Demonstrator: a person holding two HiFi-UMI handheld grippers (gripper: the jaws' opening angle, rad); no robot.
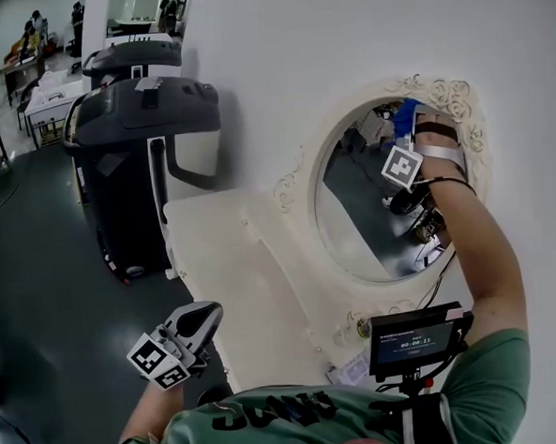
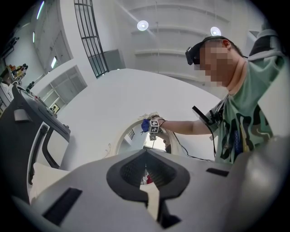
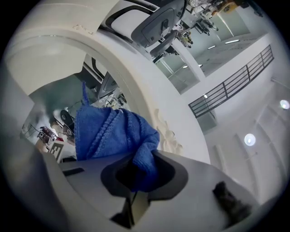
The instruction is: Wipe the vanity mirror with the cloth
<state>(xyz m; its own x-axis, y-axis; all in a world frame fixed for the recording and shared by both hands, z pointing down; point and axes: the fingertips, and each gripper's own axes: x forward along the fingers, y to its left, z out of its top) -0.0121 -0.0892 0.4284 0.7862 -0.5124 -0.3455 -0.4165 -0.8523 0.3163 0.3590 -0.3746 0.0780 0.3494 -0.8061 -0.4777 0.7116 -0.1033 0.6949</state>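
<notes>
Well to the left of the vanity mirror (image 1: 367, 216) stands a black machine (image 1: 143, 159), a smooth moulded shell with rounded corners and a pale panel on its side. Below and left of the mirror, the left gripper (image 2: 146, 170) hangs clear of everything. Its grey matte jaws are pressed together with nothing between them, and their dark pads meet in a thin seam. A flat cream tabletop (image 1: 229, 266) runs up to the mirror's lower left edge.

The mirror is an oval pane of glossy glass reflecting the room. Its thick cream frame (image 1: 451, 98) is carved with scrolls at the left and with rose-like swirls at the upper right.

Near that upper right rim, the cloth (image 3: 113, 131) lies against the glass. It is deep blue and soft, with a ribbed, knitted-looking pile, and it is bunched into loose folds with one corner sticking up. The right gripper (image 3: 136, 176) is clamped on the cloth's lower fold, which is drawn down into the dark hollow between the jaws. Its marker cube (image 1: 401, 167), white with black squares, shows in front of the glass just below the cloth.
</notes>
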